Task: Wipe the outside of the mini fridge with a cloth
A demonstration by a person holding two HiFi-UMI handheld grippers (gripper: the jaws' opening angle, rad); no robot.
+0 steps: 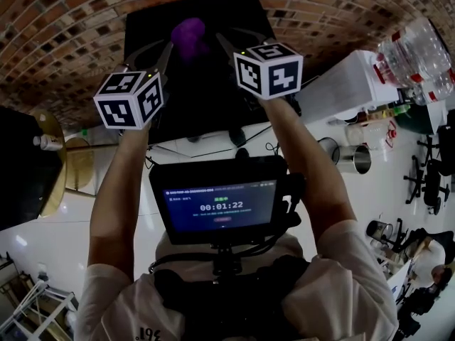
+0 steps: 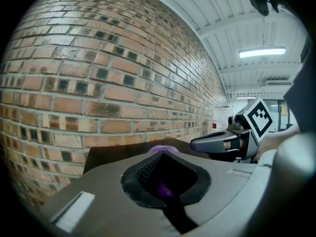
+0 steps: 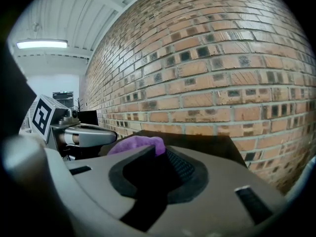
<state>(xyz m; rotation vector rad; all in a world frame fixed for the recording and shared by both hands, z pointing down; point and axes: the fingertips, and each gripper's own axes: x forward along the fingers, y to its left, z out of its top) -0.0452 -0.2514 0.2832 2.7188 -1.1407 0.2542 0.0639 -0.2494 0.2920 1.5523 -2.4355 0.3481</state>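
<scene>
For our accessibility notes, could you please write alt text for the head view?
Seen from above, the left gripper and right gripper both pinch a purple cloth at the top of the black mini fridge by a brick wall.

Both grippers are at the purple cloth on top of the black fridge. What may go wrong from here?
1. The left gripper, jaws shut, shows only a little purple cloth between them; it may slip out once wiping starts.
2. The right gripper also seems closed on the cloth; pulling apart could free one end.
3. The mini fridge stands close to the brick wall, so a gripper may scrape the bricks.
</scene>
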